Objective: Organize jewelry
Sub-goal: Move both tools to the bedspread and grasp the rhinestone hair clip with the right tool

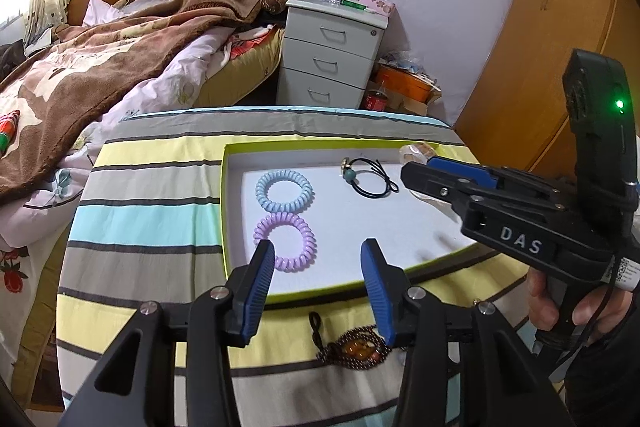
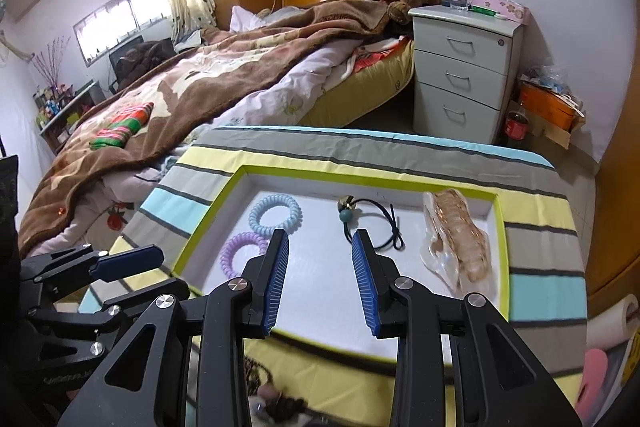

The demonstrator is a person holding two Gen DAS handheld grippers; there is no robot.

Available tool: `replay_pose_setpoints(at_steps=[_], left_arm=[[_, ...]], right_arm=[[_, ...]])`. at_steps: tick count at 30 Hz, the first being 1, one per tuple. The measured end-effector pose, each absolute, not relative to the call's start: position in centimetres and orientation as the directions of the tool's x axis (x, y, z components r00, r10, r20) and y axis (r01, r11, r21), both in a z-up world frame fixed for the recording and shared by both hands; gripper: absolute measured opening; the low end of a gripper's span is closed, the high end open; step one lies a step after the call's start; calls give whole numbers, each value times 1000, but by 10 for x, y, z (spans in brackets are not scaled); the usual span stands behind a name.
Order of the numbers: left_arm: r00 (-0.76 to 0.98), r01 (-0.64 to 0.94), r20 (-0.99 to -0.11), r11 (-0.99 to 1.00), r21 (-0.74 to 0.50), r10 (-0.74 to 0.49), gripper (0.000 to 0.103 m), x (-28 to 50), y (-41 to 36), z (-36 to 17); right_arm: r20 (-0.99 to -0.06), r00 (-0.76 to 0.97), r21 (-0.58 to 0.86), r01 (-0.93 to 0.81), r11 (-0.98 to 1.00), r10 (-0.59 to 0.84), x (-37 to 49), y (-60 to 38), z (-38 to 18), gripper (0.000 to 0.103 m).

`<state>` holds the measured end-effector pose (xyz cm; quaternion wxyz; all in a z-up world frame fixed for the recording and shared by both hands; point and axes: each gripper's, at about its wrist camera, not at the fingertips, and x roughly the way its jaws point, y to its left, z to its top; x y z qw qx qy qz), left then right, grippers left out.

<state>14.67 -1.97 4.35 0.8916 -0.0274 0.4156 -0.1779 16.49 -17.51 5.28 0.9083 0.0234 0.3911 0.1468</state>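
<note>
Left wrist view: the left gripper (image 1: 318,263) hangs spread and empty, purple coil (image 1: 285,242) just ahead; the right gripper (image 2: 320,253), spread too, hovers over the tray (image 2: 498,223).

Both claws are matte black with ribbed blue pads (image 2: 277,279) and silver screws. The right claw (image 1: 432,173) bears white "DAS" lettering, a green light, a thin black cable; bare fingers (image 1: 544,303) grip its handle.
</note>
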Motion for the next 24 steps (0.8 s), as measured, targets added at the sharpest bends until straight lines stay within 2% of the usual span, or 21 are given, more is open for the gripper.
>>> replay_pose_setpoints(at_steps=[9, 24], left_arm=[[593, 295, -726, 933, -208, -349, 49, 126, -12, 40], [570, 271, -740, 932, -240, -357, 51, 103, 4, 16]], right_arm=[[-680, 690, 152, -195, 969, 246, 123, -202, 52, 34], [-710, 690, 117, -79, 990, 139, 63, -251, 13, 34]])
